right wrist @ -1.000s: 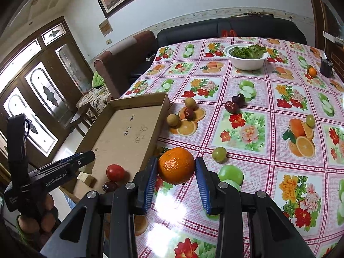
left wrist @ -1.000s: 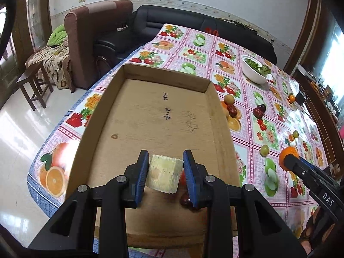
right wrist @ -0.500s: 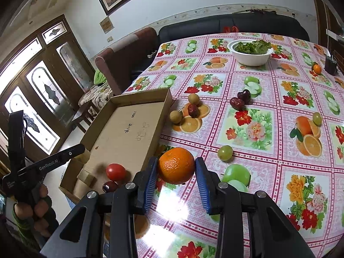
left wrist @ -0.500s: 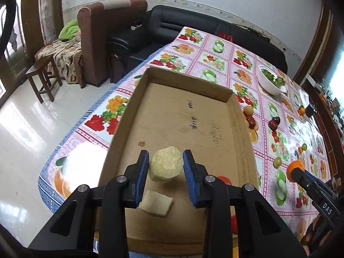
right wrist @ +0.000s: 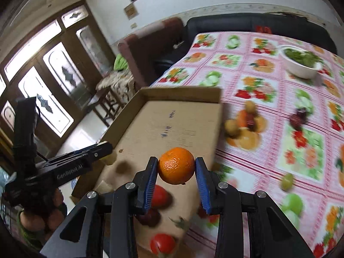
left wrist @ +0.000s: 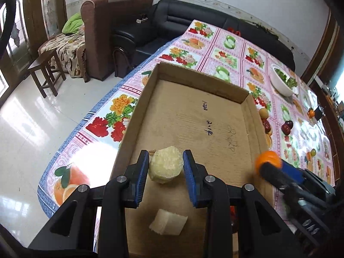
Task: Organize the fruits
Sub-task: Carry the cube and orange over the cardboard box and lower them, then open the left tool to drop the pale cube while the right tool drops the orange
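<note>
Both grippers tilt down over the box (left wrist: 193,116). The left gripper (left wrist: 166,167) is clamped on a pale peeled chunk (left wrist: 166,167), its cut round end facing up, above the box's near left floor. The right gripper (right wrist: 176,167) is clamped on an orange (right wrist: 176,165) over the box's near right edge. The far floor of the box lies bare. A pale wedge (left wrist: 168,225) lies near, long side crosswise.

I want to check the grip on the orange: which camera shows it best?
The right wrist view: the orange sits sharp and centred between the right gripper's blue pads, over the cardboard box. The left wrist view shows it only as a blurred orange blob at the right gripper's tip, near the box's right wall.
</note>
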